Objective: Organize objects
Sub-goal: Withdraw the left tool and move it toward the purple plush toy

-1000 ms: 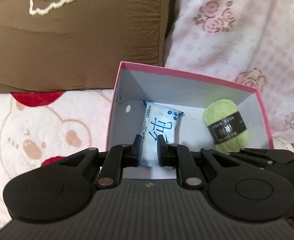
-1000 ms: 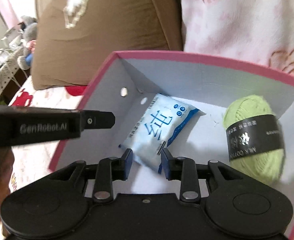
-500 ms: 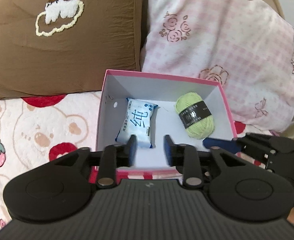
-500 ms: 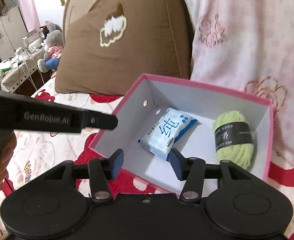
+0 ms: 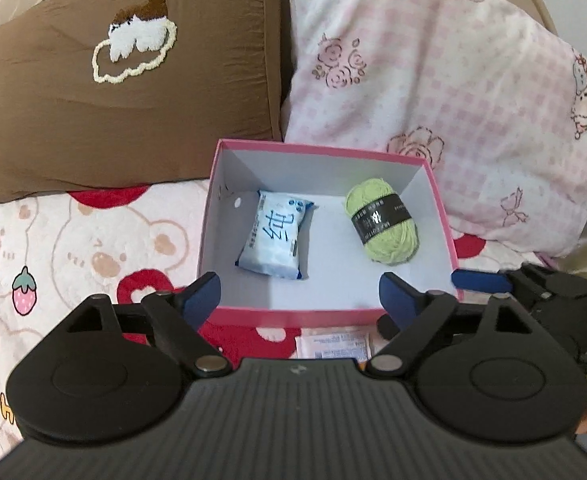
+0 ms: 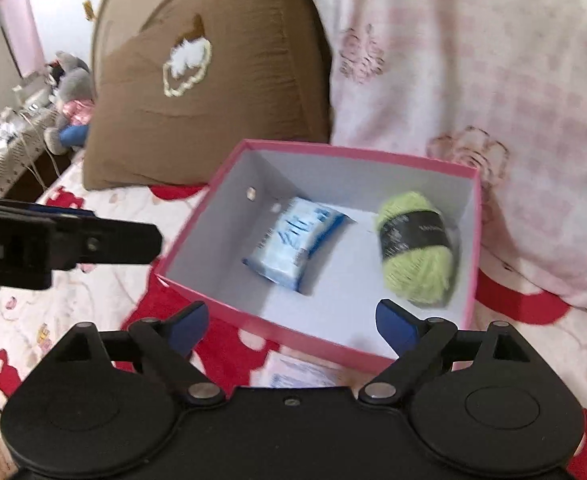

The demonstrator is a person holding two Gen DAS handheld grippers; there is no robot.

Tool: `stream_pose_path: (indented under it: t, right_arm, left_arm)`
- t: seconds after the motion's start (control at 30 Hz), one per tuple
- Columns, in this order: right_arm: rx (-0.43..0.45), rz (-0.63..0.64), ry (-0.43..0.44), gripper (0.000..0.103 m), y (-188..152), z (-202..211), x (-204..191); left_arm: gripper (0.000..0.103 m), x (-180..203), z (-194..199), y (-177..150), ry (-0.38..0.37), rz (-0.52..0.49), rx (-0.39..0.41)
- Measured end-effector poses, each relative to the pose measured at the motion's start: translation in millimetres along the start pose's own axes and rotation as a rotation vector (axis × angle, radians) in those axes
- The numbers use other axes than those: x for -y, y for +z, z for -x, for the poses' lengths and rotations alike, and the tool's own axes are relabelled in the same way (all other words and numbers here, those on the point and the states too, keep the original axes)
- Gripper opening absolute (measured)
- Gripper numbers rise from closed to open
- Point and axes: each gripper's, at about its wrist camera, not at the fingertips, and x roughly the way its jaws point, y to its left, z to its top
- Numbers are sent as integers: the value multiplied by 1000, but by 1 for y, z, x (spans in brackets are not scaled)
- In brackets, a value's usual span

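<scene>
Your open pink cardboard box with a white inside (image 5: pixel 325 314) sits on the bed near its head, just before two pillows. It holds two things, apart: one blue-and-white plastic tissue packet (image 5: pixel 276 236) lying flat toward the left wall, and one round skein of light-green yarn with a black paper band (image 5: pixel 382 220) toward the right. One brown pillow with a fluffy embroidered patch (image 5: pixel 133 92) and one pink floral pillow (image 5: pixel 453 100) stand behind. Your left gripper (image 5: pixel 298 295) and right gripper (image 6: pixel 291 322) have just been opening; their fingers (image 5: pixel 201 294) are spread, nothing between them.
</scene>
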Motion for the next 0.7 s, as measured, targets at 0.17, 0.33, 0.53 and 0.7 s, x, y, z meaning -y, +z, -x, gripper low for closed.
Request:
stream_pose_path:
  t: [0.17, 0.33, 0.53, 0.7]
  right_arm:
    - [22, 22, 1, 93, -8, 20, 2]
    - [38, 35, 30, 93, -18, 44, 6]
    - [29, 26, 65, 93, -29, 65, 14]
    - [20, 56, 70, 97, -38, 83, 13]
  left_arm:
    - [98, 3, 7, -10, -1, 22, 3]
    - [99, 14, 13, -21, -30, 20, -27]
    - [102, 24, 22, -33, -76, 51, -59]
    - [102, 29, 31, -46, -91, 42, -62]
